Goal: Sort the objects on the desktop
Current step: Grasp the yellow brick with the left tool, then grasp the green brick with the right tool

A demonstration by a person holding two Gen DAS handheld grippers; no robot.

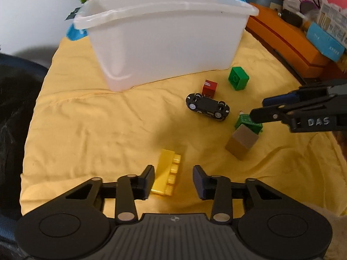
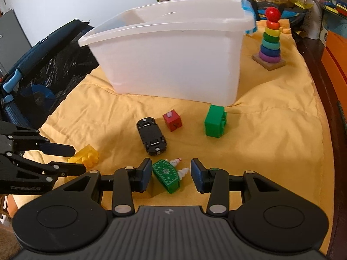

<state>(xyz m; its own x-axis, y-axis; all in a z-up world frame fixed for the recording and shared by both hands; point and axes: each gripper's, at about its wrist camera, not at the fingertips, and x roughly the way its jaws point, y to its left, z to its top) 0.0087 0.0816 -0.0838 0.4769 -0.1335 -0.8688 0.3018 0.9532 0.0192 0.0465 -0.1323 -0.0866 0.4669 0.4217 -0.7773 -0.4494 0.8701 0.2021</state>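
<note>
Both jaws spread, nothing gripped: left gripper point(image 1: 174, 178) straddles the yellow brick point(image 1: 166, 177), right gripper point(image 2: 171, 173) brackets the green ornament point(image 2: 166, 176), so I can pinch each and drop into the white bin point(image 2: 173, 60) behind.

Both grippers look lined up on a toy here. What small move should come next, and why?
Probably close both. The left gripper is open with the yellow brick between its fingers, and the right gripper is open around the green ornament. Neither toy is gripped yet, and the white bin waits behind.
</note>
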